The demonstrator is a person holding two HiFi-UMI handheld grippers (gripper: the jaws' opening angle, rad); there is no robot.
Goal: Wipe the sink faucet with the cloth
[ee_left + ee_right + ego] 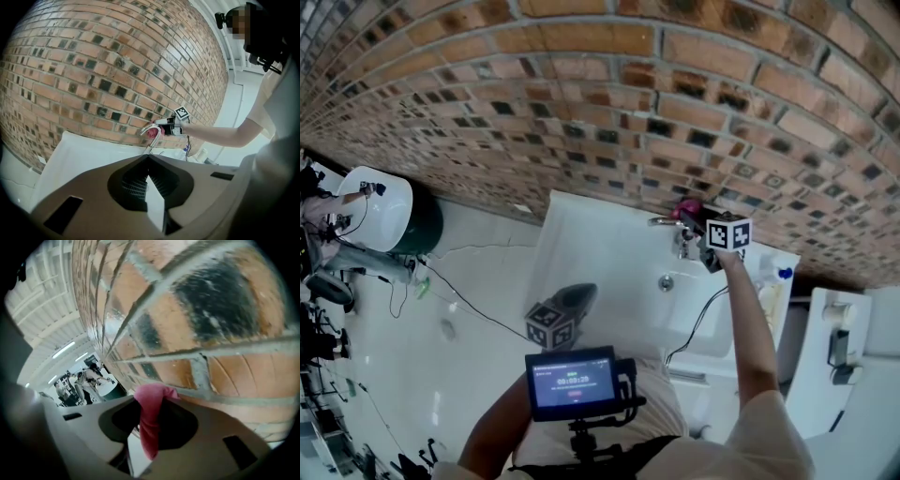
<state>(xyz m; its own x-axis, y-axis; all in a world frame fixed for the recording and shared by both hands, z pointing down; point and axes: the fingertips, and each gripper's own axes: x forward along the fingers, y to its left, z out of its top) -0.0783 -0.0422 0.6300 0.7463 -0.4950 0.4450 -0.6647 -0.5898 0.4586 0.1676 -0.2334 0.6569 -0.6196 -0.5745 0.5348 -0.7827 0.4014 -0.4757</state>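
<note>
A: How are the tongs seen?
B: The left tongs (149, 164) are shut on nothing and are held by the near edge of the sink (600, 253). The right tongs (696, 230) are clamped on the pink cloth (150, 425).
A: Where is the cloth found?
B: It is held right at the curved spout of the faucet (667, 223), close to the brick wall (581, 94). Contact cannot be confirmed.
</note>
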